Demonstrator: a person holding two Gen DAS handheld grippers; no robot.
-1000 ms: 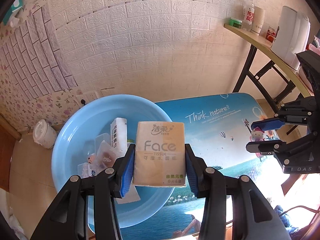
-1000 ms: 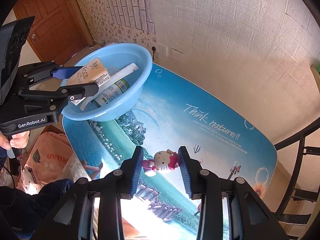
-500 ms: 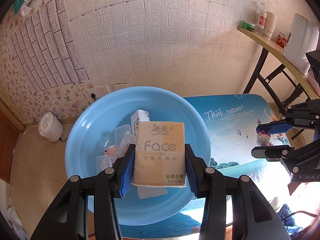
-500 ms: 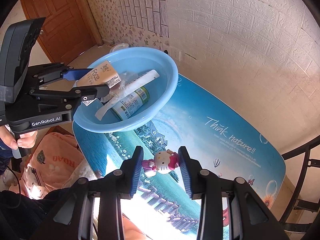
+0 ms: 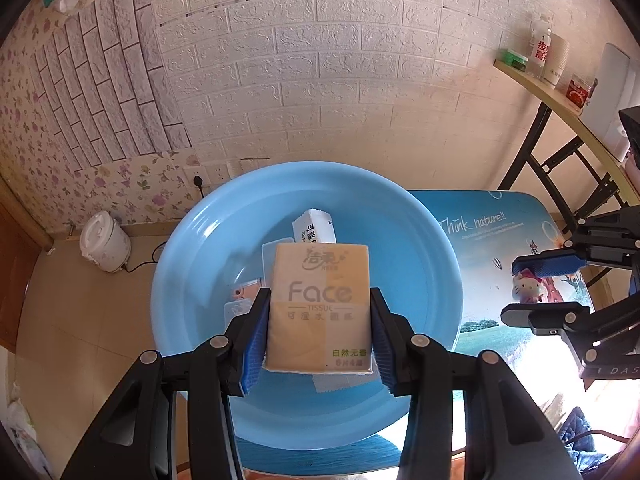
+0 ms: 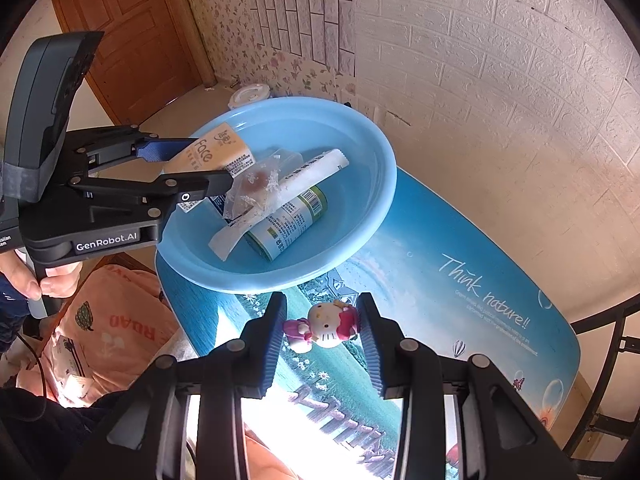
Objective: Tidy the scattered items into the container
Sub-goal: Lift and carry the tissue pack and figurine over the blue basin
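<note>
Left wrist view: left hand-held gripper (image 5: 319, 322) clamped on a tan tissue pack (image 5: 319, 306), pads pressing both sides, pack upright at frame centre and hanging over the inside of the blue basin (image 5: 420, 240). Basin already holds a white tube (image 5: 314, 230) plus some clear packets at centre left, partly hidden behind the pack. At right edge the right hand-held gripper (image 5: 532, 290) shows with a small cat figurine (image 5: 528, 287) between its fingers, over the table (image 5: 492, 236), beside the basin and not yet over it. Right wrist view: right hand-held gripper (image 6: 322, 330) narrowed onto the cat figurine (image 6: 324, 326), bottom centre, above the printed table (image 6: 460, 280), just short of the basin rim (image 6: 384, 184). Basin in mid frame holds a green-label bottle (image 6: 292, 222), the white tube (image 6: 280, 196) and a clear wrapped snack (image 6: 254, 184). Left hand-held gripper (image 6: 200, 164) comes in from the left with the tissue pack (image 6: 210, 152) over the basin's near-left side. No loose items visible on the table surface shown. Judgement: nearly finished; several items binned, two last ones in hand, left to release the pack and bring the figurine over the basin and drop it.
</note>
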